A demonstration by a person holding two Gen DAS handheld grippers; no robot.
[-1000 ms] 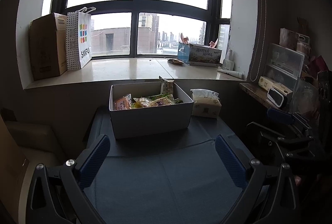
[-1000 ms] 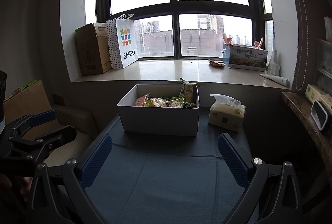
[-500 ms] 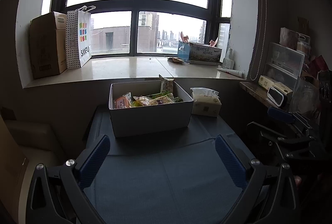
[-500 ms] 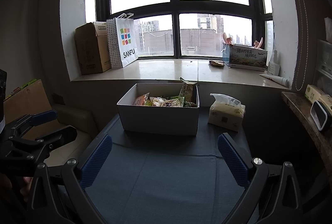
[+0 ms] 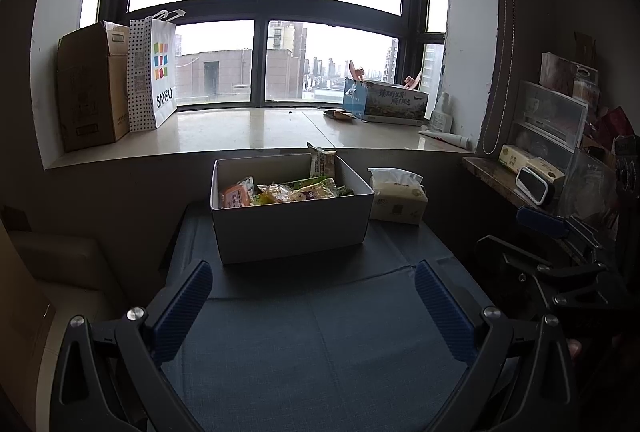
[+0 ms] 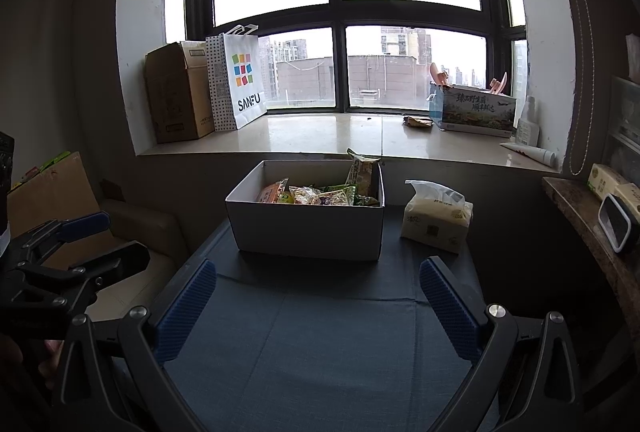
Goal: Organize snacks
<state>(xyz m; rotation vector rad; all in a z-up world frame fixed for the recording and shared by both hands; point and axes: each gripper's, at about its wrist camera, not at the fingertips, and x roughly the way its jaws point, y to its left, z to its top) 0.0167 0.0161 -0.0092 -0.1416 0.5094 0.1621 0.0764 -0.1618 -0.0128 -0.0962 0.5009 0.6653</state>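
A white cardboard box point(image 5: 292, 228) point(image 6: 308, 228) stands at the far end of a dark blue tablecloth point(image 5: 320, 344) point(image 6: 328, 344). Several snack packets point(image 5: 288, 190) point(image 6: 320, 194) lie inside it, and one tall packet point(image 5: 322, 162) point(image 6: 362, 172) stands upright at its back right corner. My left gripper point(image 5: 312, 308) hangs open over the near cloth with nothing between its blue pads. My right gripper point(image 6: 316, 308) is likewise open and empty, short of the box. Each gripper also shows at the other view's edge.
A tissue pack point(image 5: 398, 194) point(image 6: 436, 216) sits right of the box. On the windowsill stand a brown carton point(image 5: 90, 88), a white shopping bag point(image 5: 154, 72) and a printed box point(image 5: 386, 100). A side shelf point(image 5: 520, 180) with small items runs along the right.
Both views have crept slightly toward the box; nothing on the table has moved and both grippers remain open.
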